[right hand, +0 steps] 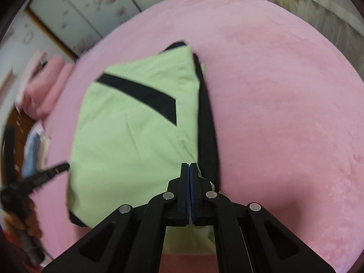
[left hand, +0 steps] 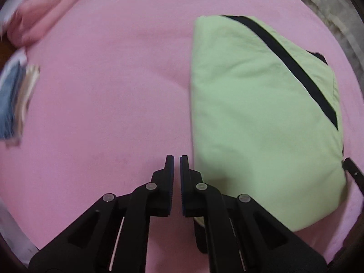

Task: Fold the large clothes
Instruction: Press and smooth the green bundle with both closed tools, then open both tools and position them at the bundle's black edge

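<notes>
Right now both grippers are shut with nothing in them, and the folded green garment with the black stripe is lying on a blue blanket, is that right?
Not quite. The blanket is pink, not blue, as the right wrist view shows. The rest holds: the left gripper and right gripper are shut and empty, and the folded green garment lies on it.

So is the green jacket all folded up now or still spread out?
Folded. The green jacket lies as one compact bundle on the pink blanket, with no sleeves sticking out.

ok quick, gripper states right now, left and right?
Left gripper: closed, holding nothing, over the pink bed cover.
Right gripper: closed, empty, above the folded green garment.
</notes>
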